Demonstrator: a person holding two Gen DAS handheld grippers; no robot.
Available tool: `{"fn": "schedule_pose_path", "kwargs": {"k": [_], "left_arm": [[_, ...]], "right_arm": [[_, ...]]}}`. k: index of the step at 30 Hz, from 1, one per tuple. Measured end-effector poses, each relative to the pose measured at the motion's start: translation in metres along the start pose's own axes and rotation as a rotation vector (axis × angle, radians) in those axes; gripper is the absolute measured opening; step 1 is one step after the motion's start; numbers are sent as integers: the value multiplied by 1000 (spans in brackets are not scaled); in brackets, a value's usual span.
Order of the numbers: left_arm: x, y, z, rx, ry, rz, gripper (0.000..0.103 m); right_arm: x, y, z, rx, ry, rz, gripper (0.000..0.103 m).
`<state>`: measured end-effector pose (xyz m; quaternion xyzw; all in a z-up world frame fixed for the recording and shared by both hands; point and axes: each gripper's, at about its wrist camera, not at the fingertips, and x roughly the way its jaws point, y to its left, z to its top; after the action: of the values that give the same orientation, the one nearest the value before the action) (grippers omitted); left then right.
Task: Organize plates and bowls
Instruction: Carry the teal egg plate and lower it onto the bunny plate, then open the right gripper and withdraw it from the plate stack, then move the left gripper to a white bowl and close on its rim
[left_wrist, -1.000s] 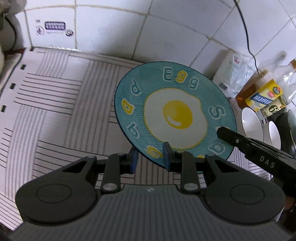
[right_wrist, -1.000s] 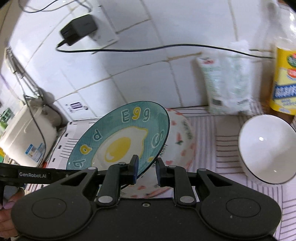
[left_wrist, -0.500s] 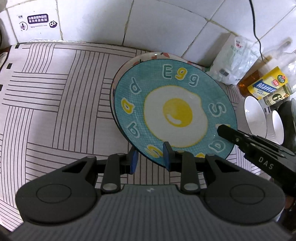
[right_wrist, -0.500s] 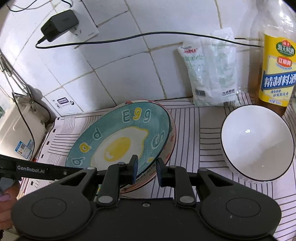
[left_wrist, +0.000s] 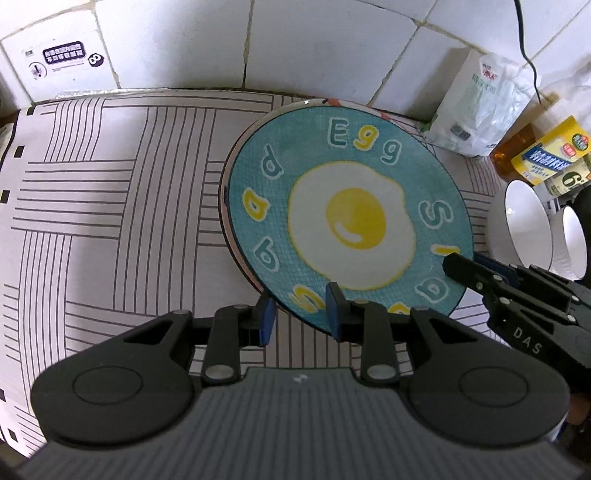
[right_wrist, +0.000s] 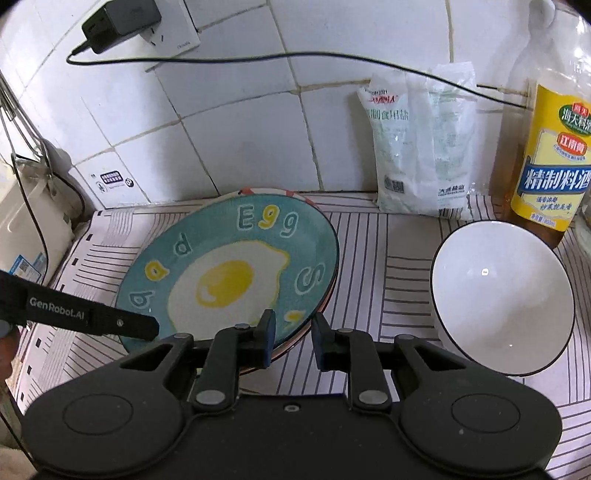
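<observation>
A teal plate (left_wrist: 351, 221) printed with a fried egg and letters is held by both grippers. My left gripper (left_wrist: 299, 314) is shut on its near rim, and its one visible finger (right_wrist: 147, 328) comes in from the left in the right wrist view. My right gripper (right_wrist: 293, 328) is shut on the plate's right rim and shows in the left wrist view as well (left_wrist: 472, 267). The teal plate lies nearly level, right over a red-patterned plate (right_wrist: 273, 192) on the striped mat (left_wrist: 92, 203). Only a thin rim of that lower plate shows.
A white bowl (right_wrist: 502, 295) stands to the right of the plates, with a second one (left_wrist: 572, 236) behind it. At the tiled wall are a salt bag (right_wrist: 421, 147), a cooking-wine bottle (right_wrist: 554, 166) and a charger (right_wrist: 118, 22) with its cable. A white appliance (right_wrist: 22, 221) is at the left.
The teal plate has come down from a tilted hold in the air to just over the red-patterned plate. Both grippers kept their grip and sank with it.
</observation>
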<state>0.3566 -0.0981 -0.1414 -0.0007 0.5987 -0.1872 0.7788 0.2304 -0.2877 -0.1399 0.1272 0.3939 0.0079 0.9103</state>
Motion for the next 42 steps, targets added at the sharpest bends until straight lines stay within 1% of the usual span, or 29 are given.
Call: {"fn": "schedule_pose_path", "kwargs": {"k": [3, 6, 9, 10, 12, 14, 18, 20, 25, 30, 33, 35, 36, 38, 40, 42], "left_arm": [[0, -3, 1, 10, 14, 12, 28], [3, -8, 1, 21, 43, 44, 30], [6, -10, -1, 23, 50, 75, 30], [6, -10, 0, 22, 52, 76, 30], [6, -10, 1, 21, 54, 83, 30], [7, -12, 0, 16, 55, 85, 30], [3, -18, -5, 19, 47, 96, 30], [-3, -22, -10, 28, 43, 91, 30], [-15, -36, -28, 37, 40, 94, 31], [-37, -54, -45, 35, 24, 111, 31], [-54, -69, -53, 24, 9, 100, 33], [-62, -80, -58, 32, 12, 106, 33], [-67, -87, -61, 35, 12, 127, 34], [-75, -101, -66, 53, -4, 152, 35], [-82, -116, -72, 80, -11, 149, 39], [-88, -131, -79, 96, -9, 134, 41]], "right_arm": [[3, 0, -2, 3, 7, -11, 25], [6, 2, -3, -4, 12, -25, 25], [8, 13, -4, -68, 12, -64, 25], [9, 18, -4, -98, 12, -83, 26], [12, 22, -2, -109, 19, -105, 26], [16, 21, 0, -107, 24, -107, 27], [17, 24, -2, -153, 13, -127, 28], [12, 22, -2, -131, 9, -114, 28], [-27, 17, -12, -126, -78, -62, 28], [-70, 5, -15, -116, -137, -54, 28], [-98, -1, -14, -123, -160, -53, 29], [-116, -4, -16, -138, -174, -51, 33], [-126, -6, -19, -145, -183, -51, 35], [-143, -12, -25, -150, -201, -41, 44], [-159, -18, -34, -148, -219, -32, 46], [-174, -23, -44, -152, -238, -46, 50]]}}
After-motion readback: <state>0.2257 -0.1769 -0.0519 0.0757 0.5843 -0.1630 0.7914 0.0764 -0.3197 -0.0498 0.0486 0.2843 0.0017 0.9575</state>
